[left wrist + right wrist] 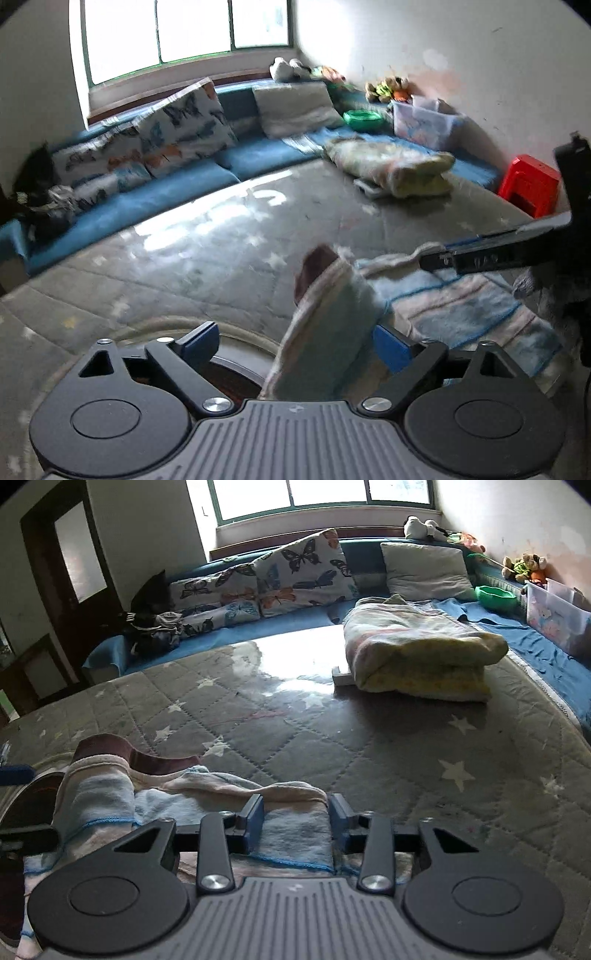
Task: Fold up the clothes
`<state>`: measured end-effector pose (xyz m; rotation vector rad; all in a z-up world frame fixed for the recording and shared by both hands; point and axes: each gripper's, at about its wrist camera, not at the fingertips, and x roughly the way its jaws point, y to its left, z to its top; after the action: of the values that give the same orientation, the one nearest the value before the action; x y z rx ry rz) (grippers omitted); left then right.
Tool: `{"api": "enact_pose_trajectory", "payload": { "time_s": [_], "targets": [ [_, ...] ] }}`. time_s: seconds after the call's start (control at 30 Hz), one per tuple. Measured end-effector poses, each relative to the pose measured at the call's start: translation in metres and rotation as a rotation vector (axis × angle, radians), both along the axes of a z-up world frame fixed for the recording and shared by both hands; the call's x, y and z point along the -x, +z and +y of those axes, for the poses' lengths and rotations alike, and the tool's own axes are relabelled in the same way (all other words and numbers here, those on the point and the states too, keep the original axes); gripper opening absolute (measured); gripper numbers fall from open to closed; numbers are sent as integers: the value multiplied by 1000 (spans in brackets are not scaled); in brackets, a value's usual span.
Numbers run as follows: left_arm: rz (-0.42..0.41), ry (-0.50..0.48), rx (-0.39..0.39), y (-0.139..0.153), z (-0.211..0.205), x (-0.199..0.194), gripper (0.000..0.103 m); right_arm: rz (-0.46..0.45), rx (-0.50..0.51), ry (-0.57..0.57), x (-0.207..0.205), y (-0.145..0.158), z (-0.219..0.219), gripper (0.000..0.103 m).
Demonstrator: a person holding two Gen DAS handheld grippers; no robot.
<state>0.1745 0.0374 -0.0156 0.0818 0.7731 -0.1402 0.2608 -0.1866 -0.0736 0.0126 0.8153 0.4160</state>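
Observation:
A fleecy garment (pixel 461 306) with pale blue and pink stripes lies on the grey star-patterned quilt (pixel 207 258). One fold of it, showing a maroon lining (pixel 317 262), stands up between the pads of my left gripper (pixel 295 345). It leans by the right pad and is clear of the left one, so that gripper is open. My right gripper (pixel 297 812) straddles the far hem of the garment (pixel 207 805). The cloth lies flat between its narrow-set pads and is not visibly pinched. In the left wrist view the right gripper (pixel 436 258) reaches in from the right at the cloth's edge.
A folded yellowish blanket (pixel 424 653) lies further back on the quilt. Butterfly pillows (pixel 295 576) and a grey pillow (pixel 424 568) line the blue bench (pixel 236 631). A green bowl (pixel 495 596), a clear box (pixel 554 616) and a red stool (pixel 528 184) stand at the right. A round dark object (pixel 229 373) lies under the left gripper.

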Motion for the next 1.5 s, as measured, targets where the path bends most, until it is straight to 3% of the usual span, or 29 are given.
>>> {"api": "enact_pose_trajectory", "payload": {
  "time_s": [0.03,0.1,0.2,0.3,0.53,0.67,0.73,0.8,1.17,1.5],
  "targets": [
    [13,-4,10,-4,1,-1,68,-4,0,-3,1,1,-1,19],
    [22,-7,29,-9,2,-2,30,-18,-6,-6,3,5,-3,7],
    [29,11,61,-12,7,0,7,-54,0,-4,13,16,-2,5],
    [0,27,40,-8,8,6,2,-107,26,8,24,30,4,4],
    [-60,43,15,2,8,19,1,-204,19,33,47,68,13,4],
    [-40,39,55,0,13,17,5,-254,19,56,66,87,15,4],
    [-41,33,70,-2,16,17,15,-281,27,64,76,93,15,4],
    [-35,30,64,-8,16,15,47,-308,32,74,87,99,14,4],
    [-10,-78,126,-25,8,-3,48,-331,22,94,100,107,2,4],
    [22,-155,293,-25,13,-25,52,-367,19,109,114,116,-8,4]
  ]
}}
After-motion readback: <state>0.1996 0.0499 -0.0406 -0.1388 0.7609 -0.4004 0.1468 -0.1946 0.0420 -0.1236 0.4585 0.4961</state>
